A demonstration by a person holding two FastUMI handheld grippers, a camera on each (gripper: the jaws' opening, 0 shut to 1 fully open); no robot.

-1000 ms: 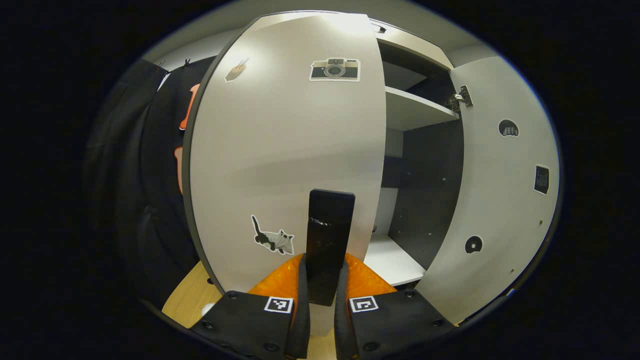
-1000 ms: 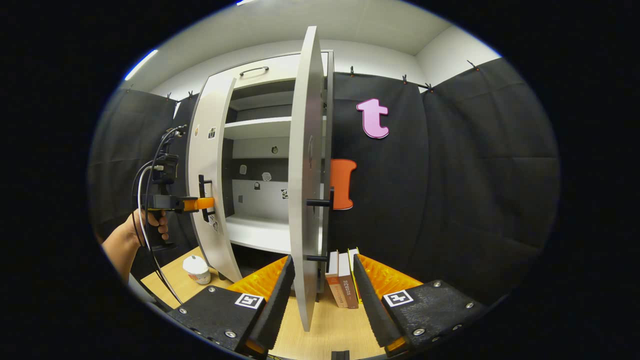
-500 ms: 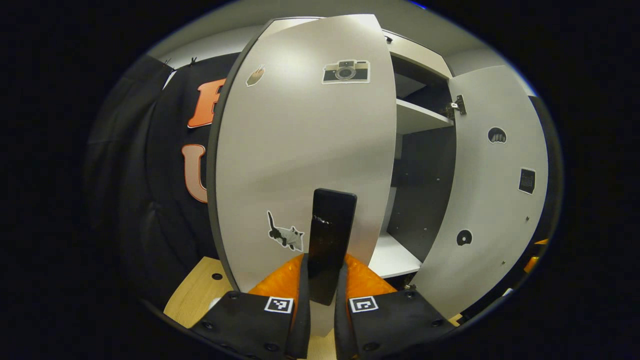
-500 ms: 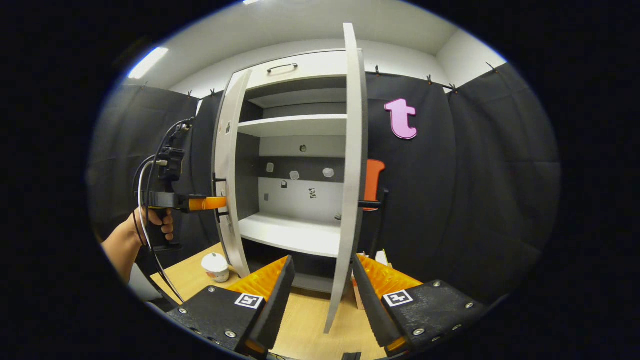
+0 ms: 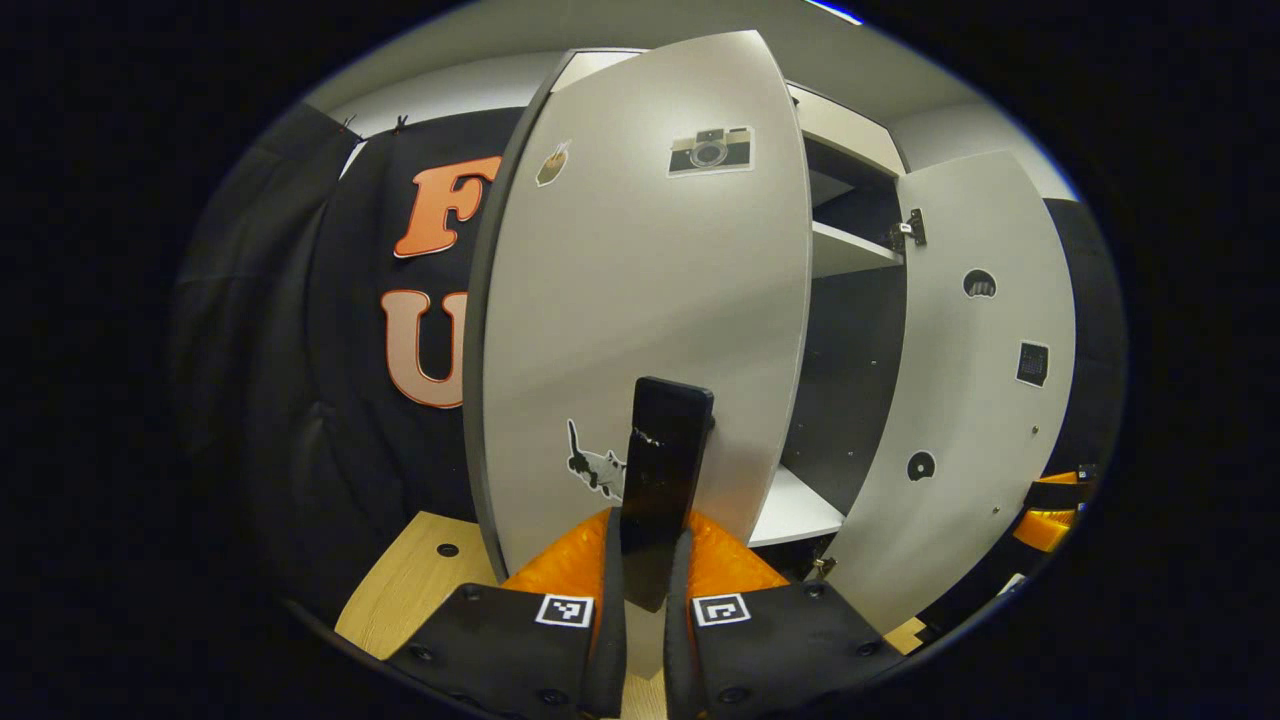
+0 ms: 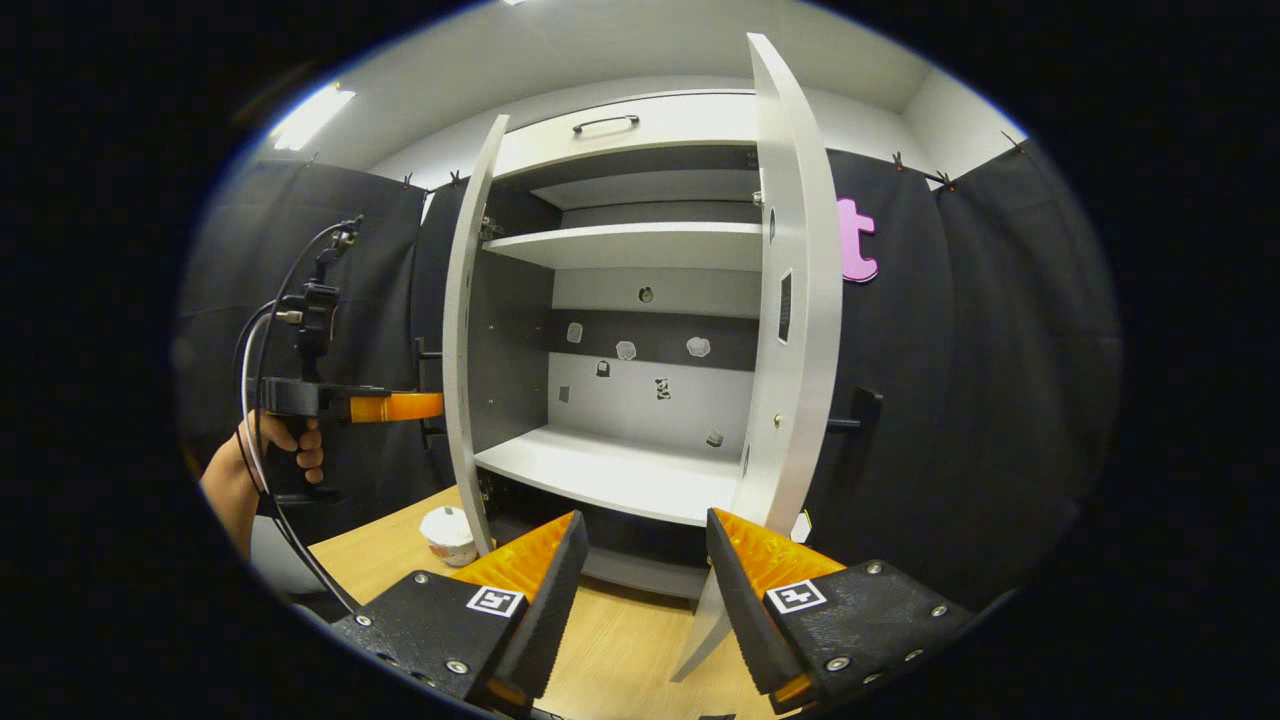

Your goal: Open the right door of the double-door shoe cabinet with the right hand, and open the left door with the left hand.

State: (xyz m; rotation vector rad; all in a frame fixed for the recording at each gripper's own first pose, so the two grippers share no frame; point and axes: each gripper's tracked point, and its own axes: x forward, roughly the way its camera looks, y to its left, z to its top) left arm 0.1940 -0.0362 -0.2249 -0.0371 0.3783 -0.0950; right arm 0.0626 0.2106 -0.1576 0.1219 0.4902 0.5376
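Both doors of the shoe cabinet (image 6: 640, 300) stand swung out now, so the job looks close to done, with only the last stretch of the left door's swing in hand. Between the jaws of the left gripper (image 5: 645, 590) sits the black handle (image 5: 662, 470) of the left door (image 5: 640, 300), and the two fingers press on it from either side, gripping it firmly. Off to that gripper's right, past the dark opening, the right door (image 5: 975, 400) hangs wide with its inner face showing. From the other side, the right gripper (image 6: 640, 570) has its jaws spread apart with nothing between them; the right door's edge (image 6: 790, 330) rises just ahead of its right finger, apart from it, and that door's own handle (image 6: 858, 412) sticks out beyond. Farther left of those jaws a hand (image 6: 275, 455) holds the other gripper at the left door's edge. A paper cup (image 6: 447, 533) sits on the wooden table (image 6: 600, 650) near the cabinet's foot. My guess is the next move calls for easing the left door a little wider, then letting go of the handle cleanly, without pulling the door back.
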